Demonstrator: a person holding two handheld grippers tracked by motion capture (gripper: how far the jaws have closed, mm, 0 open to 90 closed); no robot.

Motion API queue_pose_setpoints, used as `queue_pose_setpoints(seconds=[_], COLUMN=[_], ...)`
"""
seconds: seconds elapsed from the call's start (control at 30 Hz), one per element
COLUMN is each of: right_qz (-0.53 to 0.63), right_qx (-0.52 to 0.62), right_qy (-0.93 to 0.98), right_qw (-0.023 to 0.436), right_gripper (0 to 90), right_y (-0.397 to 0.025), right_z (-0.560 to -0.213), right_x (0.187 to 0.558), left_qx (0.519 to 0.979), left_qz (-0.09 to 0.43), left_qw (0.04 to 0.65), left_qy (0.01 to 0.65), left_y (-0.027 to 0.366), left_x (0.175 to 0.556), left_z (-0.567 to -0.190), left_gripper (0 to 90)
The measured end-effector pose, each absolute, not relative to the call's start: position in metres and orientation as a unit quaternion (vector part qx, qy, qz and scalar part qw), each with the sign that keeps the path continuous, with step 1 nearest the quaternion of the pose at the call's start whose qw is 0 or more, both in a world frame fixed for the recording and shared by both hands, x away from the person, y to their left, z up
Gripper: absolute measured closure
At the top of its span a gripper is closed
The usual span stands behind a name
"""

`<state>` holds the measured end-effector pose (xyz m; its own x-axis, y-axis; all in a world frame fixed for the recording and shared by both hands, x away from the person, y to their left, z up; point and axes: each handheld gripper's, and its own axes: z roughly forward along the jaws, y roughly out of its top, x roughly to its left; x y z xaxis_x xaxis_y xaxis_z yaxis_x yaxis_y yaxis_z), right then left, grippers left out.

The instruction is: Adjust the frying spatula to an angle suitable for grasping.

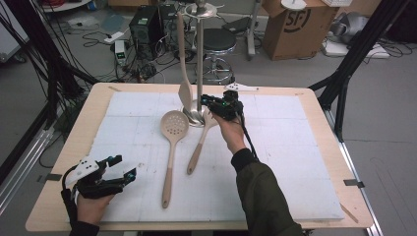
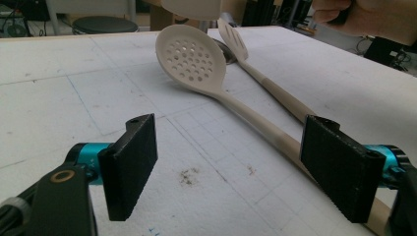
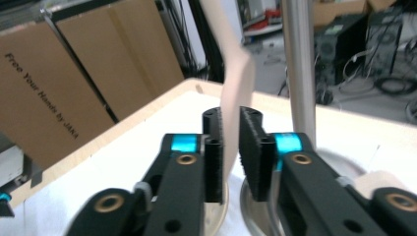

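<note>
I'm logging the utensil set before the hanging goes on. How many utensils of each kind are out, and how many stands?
Skimmer with a holed bowl, lying on the white mat: 1
Slotted spoon, lying on the mat beside it: 1
Spatula hanging from the stand, its blade between the right tool's jaws: 1
Metal stand: 1
Total: 4
</note>
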<state>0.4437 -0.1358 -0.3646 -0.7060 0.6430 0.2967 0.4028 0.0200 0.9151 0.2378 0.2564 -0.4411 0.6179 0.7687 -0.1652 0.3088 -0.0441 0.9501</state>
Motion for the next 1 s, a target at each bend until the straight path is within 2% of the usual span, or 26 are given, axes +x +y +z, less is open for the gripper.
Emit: queue_pose_setpoints(seconds=[0.13,0.67,1.0], right_qz=[0.584,0.486,0.431], right_qx=[0.372,0.402,0.417], right_qy=[0.717,0.776,0.800], right_qw=[0.079,0.015,-0.002], right_gripper=[89.4,89.6,89.8], right_y=[-0.133,-0.116,-0.112], right_z=[-0.370,-0.427,-0.450], right_x=[0.446,0.456,0.463], left_qx=[0.693,0.694,0.694], left_qz=[0.201,0.201,0.200], left_qw=[0.572,0.572,0.572], left_qy=[0.390,0.389,0.389], left_y=[0.258,0.256,0.257], left_x=[0.238,0.237,0.237], left_z=[-0.441,-0.441,-0.441], left_gripper=[22.8,22.9,22.9])
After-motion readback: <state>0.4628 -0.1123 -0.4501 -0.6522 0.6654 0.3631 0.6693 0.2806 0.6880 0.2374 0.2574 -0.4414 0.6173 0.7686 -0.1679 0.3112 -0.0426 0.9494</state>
